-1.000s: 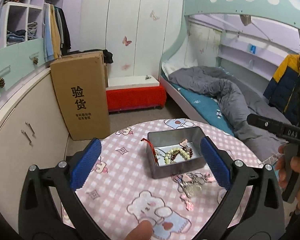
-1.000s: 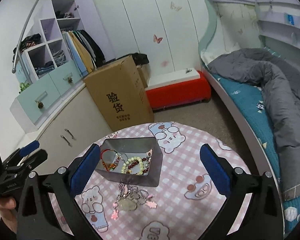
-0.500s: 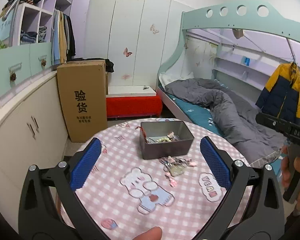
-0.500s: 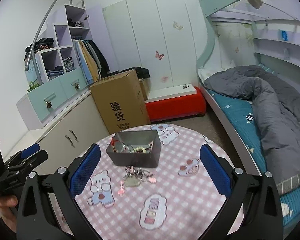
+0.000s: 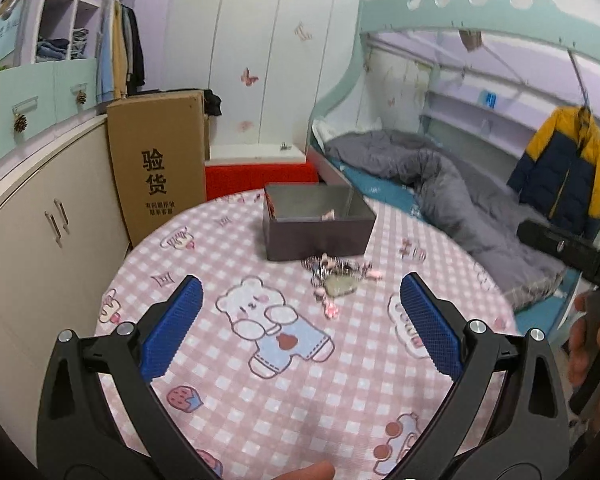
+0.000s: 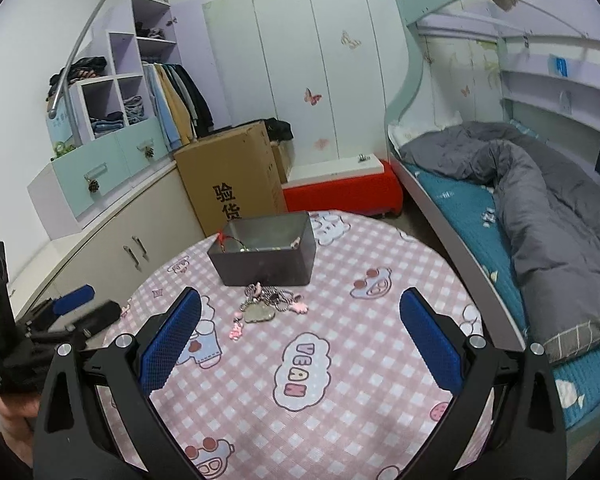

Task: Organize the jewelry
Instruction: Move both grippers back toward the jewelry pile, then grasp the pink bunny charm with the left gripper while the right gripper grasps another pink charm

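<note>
A grey metal box (image 5: pixel 316 224) (image 6: pixel 266 250) stands on the far part of the round pink checked table (image 5: pixel 260 380) (image 6: pixel 340 380), with a red cord and beads inside. Just in front of it lies a tangle of chain necklaces with a pale pendant and pink charms (image 5: pixel 338 280) (image 6: pixel 268 306). My left gripper (image 5: pixel 300 332) is open and empty, well short of the jewelry. My right gripper (image 6: pixel 300 340) is open and empty too, near the table's front. The left gripper (image 6: pixel 74 306) shows at the left edge of the right wrist view.
A tall cardboard box (image 5: pixel 156 168) and a red bench (image 5: pixel 260 176) stand behind the table. White cabinets (image 5: pixel 40 240) run along the left. A bunk bed with a grey duvet (image 5: pixel 440 184) is on the right. A hand (image 5: pixel 592 340) holds the other gripper's handle.
Both grippers have pulled back and lowered, so the box and necklaces sit farther away and are seen more from the side. Both stay open and empty.
</note>
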`<state>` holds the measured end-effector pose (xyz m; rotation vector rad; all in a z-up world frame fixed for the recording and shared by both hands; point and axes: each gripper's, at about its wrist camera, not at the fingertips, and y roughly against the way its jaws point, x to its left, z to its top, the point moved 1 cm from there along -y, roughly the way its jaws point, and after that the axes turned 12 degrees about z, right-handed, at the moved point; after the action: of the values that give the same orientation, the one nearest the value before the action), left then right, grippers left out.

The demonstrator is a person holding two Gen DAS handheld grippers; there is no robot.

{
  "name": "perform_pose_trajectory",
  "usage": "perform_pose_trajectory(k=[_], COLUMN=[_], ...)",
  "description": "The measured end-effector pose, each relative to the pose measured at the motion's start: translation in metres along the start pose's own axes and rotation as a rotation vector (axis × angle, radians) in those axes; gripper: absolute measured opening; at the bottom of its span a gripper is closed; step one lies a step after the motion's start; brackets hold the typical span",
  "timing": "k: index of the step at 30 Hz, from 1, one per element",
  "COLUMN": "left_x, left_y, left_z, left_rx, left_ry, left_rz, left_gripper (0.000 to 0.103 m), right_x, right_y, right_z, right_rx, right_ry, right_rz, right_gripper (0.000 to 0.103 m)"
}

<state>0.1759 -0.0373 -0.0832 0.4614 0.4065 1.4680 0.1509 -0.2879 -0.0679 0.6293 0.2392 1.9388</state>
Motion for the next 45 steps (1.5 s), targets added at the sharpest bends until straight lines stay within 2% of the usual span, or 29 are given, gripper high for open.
perform_pose_trajectory(k=[6, 14, 16, 18, 20, 21, 23, 24, 28, 33, 36, 43, 45], left_x=[-0.022, -0.046, -0.048, -0.049, -0.048, -0.048, -0.047, -0.044, -0.033, -0.018, -0.011, 0.005, 0.008], left_y=[-0.043, -0.112, -0.124, -0.136, -0.140, -0.139, -0.138, -0.137, -0.133, -0.123, -0.120, -0.115, -0.116], left_z=[-0.015, -0.026, -0.029, -0.032, -0.034, -0.032, -0.030, -0.030, -0.029, -0.029, -0.032, -0.038, -0.037], left_rx=[0.106, 0.244, 0.277, 0.311, 0.321, 0.315, 0.314, 0.313, 0.302, 0.282, 0.279, 0.272, 0.272], left_ry=[-0.064, -0.141, -0.144, -0.141, -0.138, -0.140, -0.140, -0.137, -0.130, -0.110, -0.091, -0.029, -0.021], left_rz=[0.010, 0.067, 0.063, 0.047, 0.023, 0.003, -0.029, -0.047, -0.097, -0.106, -0.113, -0.133, -0.138], left_gripper=[0.097, 0.097, 0.089, 0.070, 0.061, 0.042, 0.022, 0.016, 0.016, 0.016, 0.016, 0.016, 0.016], right_x=[-0.008, -0.022, -0.025, -0.029, -0.032, -0.034, -0.036, -0.037, -0.040, -0.036, -0.034, -0.033, -0.035], right_y=[-0.008, -0.020, -0.023, -0.028, -0.034, -0.037, -0.046, -0.053, -0.085, -0.127, -0.151, -0.190, -0.193], right_z=[-0.008, -0.017, -0.018, -0.019, -0.020, -0.020, -0.020, -0.021, -0.025, -0.027, -0.028, -0.030, -0.030], right_rx=[0.029, 0.075, 0.085, 0.099, 0.114, 0.122, 0.144, 0.163, 0.252, 0.351, 0.404, 0.480, 0.460], right_ry=[-0.007, -0.025, -0.025, -0.024, -0.023, -0.021, -0.014, -0.004, 0.038, 0.109, 0.184, 0.246, 0.226], right_rz=[-0.010, -0.018, -0.021, -0.027, -0.032, -0.036, -0.043, -0.044, -0.055, -0.036, -0.071, -0.053, -0.002], right_gripper=[0.096, 0.096, 0.096, 0.096, 0.096, 0.096, 0.096, 0.096, 0.096, 0.096, 0.095, 0.077, 0.068])
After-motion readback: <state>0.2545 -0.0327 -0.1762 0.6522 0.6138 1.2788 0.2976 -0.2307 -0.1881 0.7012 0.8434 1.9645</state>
